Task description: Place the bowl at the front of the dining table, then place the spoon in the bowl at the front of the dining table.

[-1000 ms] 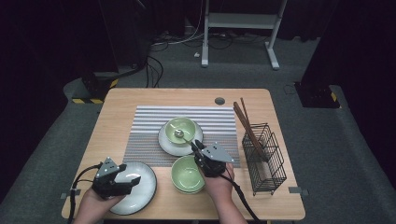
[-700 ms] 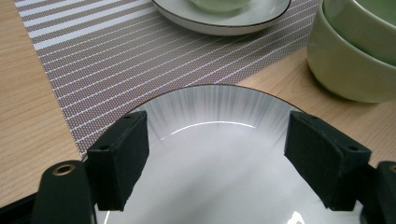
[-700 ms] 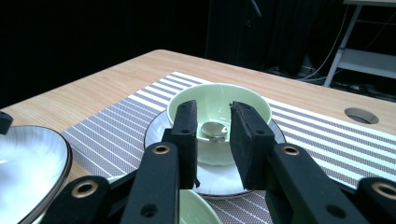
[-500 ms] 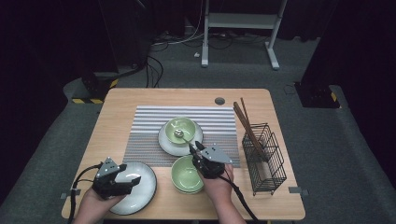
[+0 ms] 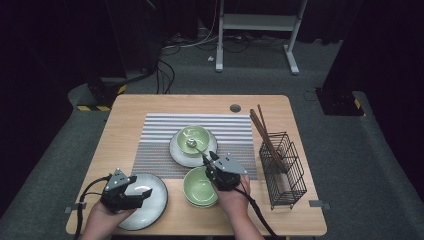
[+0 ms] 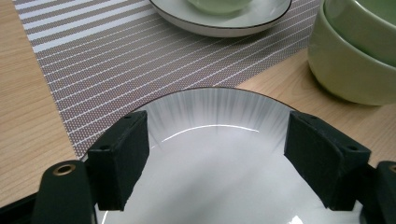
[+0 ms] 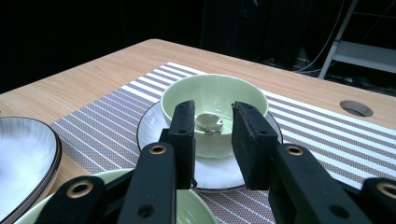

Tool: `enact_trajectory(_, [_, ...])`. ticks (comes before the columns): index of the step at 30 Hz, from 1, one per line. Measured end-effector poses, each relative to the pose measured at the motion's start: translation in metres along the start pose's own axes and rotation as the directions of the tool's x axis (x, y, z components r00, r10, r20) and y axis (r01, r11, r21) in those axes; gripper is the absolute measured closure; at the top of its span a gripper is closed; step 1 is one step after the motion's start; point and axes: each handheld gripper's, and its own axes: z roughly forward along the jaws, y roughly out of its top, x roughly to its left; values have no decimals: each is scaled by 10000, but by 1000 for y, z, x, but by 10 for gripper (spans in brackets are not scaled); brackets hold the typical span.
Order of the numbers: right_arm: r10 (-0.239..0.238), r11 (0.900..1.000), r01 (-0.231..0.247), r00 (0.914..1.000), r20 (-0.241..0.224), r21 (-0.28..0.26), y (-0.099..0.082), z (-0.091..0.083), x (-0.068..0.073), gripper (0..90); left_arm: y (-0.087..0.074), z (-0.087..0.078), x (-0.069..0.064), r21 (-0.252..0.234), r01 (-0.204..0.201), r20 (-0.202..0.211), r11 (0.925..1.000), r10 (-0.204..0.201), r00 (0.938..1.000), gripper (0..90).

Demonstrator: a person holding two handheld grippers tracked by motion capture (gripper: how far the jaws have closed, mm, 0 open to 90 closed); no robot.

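A green bowl (image 5: 194, 134) stands on a white plate (image 5: 179, 152) on the striped mat, with a metal spoon (image 5: 192, 144) in it. The spoon's handle leans over the near rim. My right gripper (image 5: 209, 159) hovers just in front of that bowl, above two stacked green bowls (image 5: 197, 189). Its jaws have just been opening. In the right gripper view my right gripper (image 7: 214, 116) is open; the spoon (image 7: 208, 122) shows through the gap and neither pad presses on it. My left gripper (image 6: 217, 135) stands open over a grey-white plate (image 6: 215, 182) at the front left.
A black wire basket (image 5: 282, 170) with brown chopsticks (image 5: 261, 127) stands at the right. The striped mat (image 5: 160, 135) covers the table's middle. A round cable hole (image 5: 235, 108) sits near the far edge. The stacked green bowls (image 6: 355, 60) lie right of the left gripper's plate.
Both hands keep their places. The right gripper's jaws look slightly wider apart than a second ago, and the spoon stays in the bowl.
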Motion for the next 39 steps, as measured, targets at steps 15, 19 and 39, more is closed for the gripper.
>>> enact_trajectory(15, [72, 9999, -78, 9984, 569, 87, 2, 8, -10, 697, -5, -3, 0, -382, 154, -114, 9992, -158, 9998, 223])
enact_trajectory(19, [-13, 9999, 3, 9977, 675, 142, 2, 10, -15, 695, -8, -2, 0, -345, 189, -24, 9992, -190, 9998, 224])
enact_trajectory(39, [252, 9993, -281, 9931, 1148, 236, 7, 12, -37, 693, -6, -7, -3, -668, 353, 87, 9971, -348, 9994, 219])
